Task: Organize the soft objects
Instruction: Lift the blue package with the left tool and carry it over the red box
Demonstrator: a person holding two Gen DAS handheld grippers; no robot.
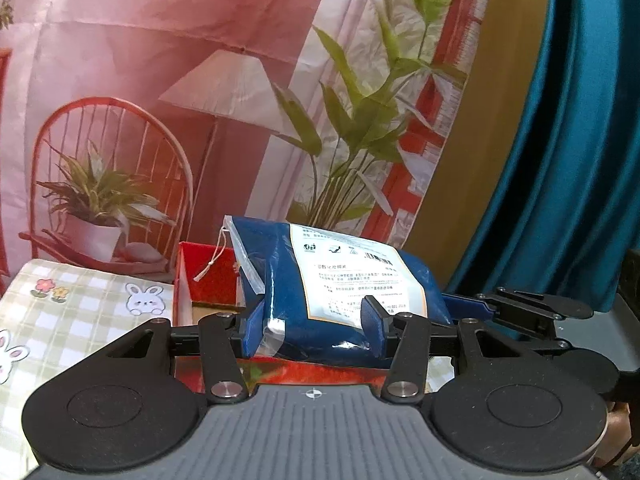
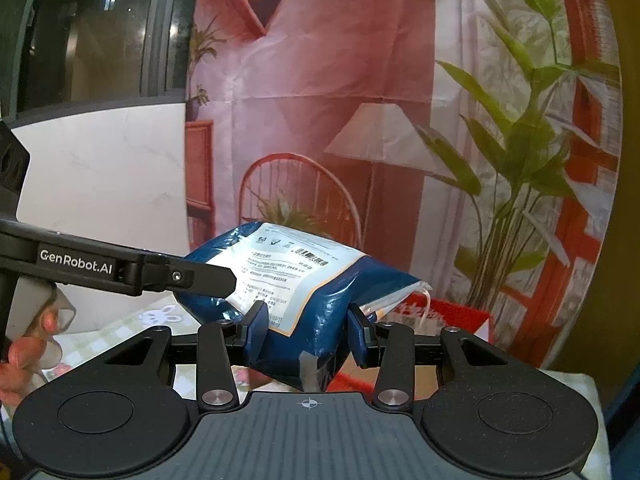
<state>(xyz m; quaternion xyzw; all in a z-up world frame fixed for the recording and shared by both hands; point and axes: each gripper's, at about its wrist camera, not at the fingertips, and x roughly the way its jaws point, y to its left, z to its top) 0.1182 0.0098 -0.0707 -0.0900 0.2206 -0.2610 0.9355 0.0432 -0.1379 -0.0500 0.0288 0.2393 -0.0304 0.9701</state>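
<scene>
Landmark: red box (image 1: 208,280), open-topped, on a checked cloth with rabbit prints (image 1: 80,300)
Blue soft pack (image 1: 344,292): plastic-wrapped, white printed label on top, held up in the air just above and in front of the red box
Left gripper (image 1: 316,326): both blue pads press into one end of the pack, clamped on it
Right gripper (image 2: 306,330): pinches the other end of the pack, jaws closed on it, red box just beyond
Drawstring (image 1: 212,258): white cord hangs from the pack's clear flap over the red box
Backdrop: printed room scene behind the red box
</scene>
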